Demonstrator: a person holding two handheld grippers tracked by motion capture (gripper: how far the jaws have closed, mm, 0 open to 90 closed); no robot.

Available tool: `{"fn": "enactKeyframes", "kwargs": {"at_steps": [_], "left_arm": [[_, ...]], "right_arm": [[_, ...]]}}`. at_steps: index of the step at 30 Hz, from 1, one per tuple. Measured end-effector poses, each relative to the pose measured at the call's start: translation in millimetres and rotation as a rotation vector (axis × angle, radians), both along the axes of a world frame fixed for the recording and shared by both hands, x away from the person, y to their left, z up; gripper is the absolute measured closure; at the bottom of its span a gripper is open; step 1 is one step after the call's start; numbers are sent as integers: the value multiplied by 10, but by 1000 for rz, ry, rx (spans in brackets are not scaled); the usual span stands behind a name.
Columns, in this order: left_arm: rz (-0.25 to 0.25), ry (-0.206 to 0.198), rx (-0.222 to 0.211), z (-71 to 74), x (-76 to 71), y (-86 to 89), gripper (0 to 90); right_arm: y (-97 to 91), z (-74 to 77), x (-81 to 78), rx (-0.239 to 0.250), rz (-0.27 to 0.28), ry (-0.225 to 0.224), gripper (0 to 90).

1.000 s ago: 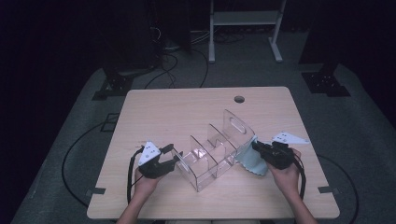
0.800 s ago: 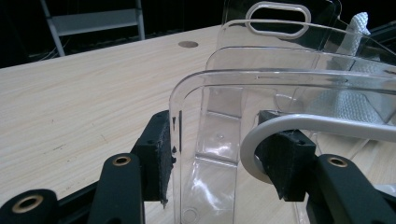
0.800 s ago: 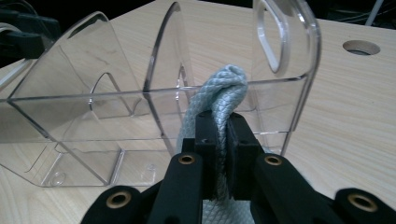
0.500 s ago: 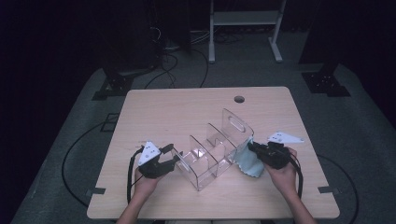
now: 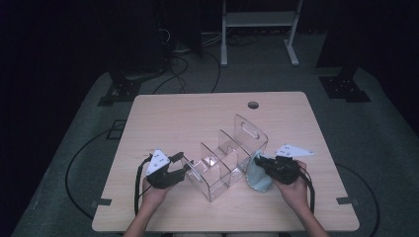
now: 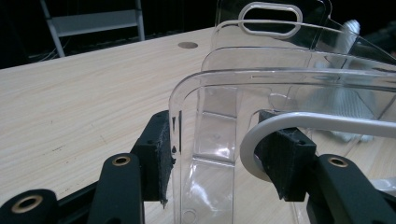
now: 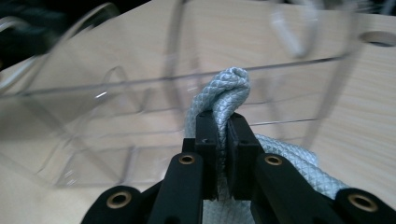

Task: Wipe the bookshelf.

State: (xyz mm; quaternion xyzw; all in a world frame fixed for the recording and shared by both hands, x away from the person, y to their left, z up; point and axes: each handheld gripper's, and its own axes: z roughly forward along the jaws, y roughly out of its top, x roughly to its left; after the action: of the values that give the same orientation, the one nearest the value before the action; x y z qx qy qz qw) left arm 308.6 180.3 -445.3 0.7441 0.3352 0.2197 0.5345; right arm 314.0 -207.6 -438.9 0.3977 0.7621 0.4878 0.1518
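Observation:
A clear plastic organizer [image 5: 225,155] with several dividers and a handle slot stands near the table's front middle. My left gripper [image 5: 185,169] grips its near-left end. In the left gripper view [image 6: 224,158] one pad presses the clear wall [image 6: 187,121] from outside and the other sits inside against a pale curved edge. My right gripper [image 5: 260,161] is shut on a fold of pale blue woven cloth [image 5: 257,178] and holds it against the organizer's right side. In the right gripper view the cloth [image 7: 226,88] bulges above the closed jaws [image 7: 223,128] in front of the blurred clear wall [image 7: 116,93].
The light wooden table [image 5: 173,118] has a round cable hole [image 5: 253,104] at its far middle. A white metal frame [image 5: 257,19] and cables [image 5: 173,54] are on the dark floor beyond the table. Bare tabletop lies to the left and behind the organizer.
My right gripper has shifted slightly left with the cloth, closer against the organizer's side. The left gripper and the organizer have stayed put.

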Motion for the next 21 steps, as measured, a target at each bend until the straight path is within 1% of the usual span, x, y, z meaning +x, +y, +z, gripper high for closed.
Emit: {"fn": "enactKeyframes", "kwargs": {"at_steps": [1, 2, 4, 5, 7, 9, 11, 13, 14, 15, 16, 17, 18, 20, 21], "left_arm": [[1, -1, 0, 0, -2, 2, 470], [0, 0, -1, 0, -4, 5, 470], [-1, 0, -1, 0, -4, 6, 469], [-1, -1, 0, 1, -2, 2, 470], [-2, -1, 1, 2, -2, -5, 470], [-1, -1, -1, 1, -1, -6, 469], [1, 0, -6, -2, 2, -6, 469], [-3, 1, -3, 1, 4, -4, 469], [-3, 0, 0, 2, 3, -3, 469], [-4, -1, 3, 4, -2, -1, 469], [-4, -1, 3, 4, -2, -1, 469], [-4, 0, 0, 3, -3, 2, 469], [-4, 0, -1, 2, -5, -1, 468], [-5, 1, -1, 3, -5, -9, 468], [-5, 1, -1, 3, -4, -12, 468]], "right_arm": [[31, -3, -25, -6, 13, -1, 842], [38, -1, -32, -13, 10, -5, 842], [21, 4, -18, -10, 5, -3, 842], [-67, 7, 55, 11, -45, -2, 843], [-121, 2, 104, 26, -70, 5, 842], [-102, -2, 95, 29, -68, 8, 843], [-36, -2, 48, 22, -43, 7, 843], [66, -7, -38, 23, 15, 7, 843], [110, -11, -77, 10, 34, 3, 843], [139, -13, -102, -4, 43, -3, 842], [139, -13, -102, -4, 43, -3, 842], [126, 3, -93, -14, 31, -17, 842], [97, 8, -68, -3, 20, -11, 842], [18, 9, 5, 19, -24, -5, 843], [1, 4, 21, 31, -28, 1, 842]]}}
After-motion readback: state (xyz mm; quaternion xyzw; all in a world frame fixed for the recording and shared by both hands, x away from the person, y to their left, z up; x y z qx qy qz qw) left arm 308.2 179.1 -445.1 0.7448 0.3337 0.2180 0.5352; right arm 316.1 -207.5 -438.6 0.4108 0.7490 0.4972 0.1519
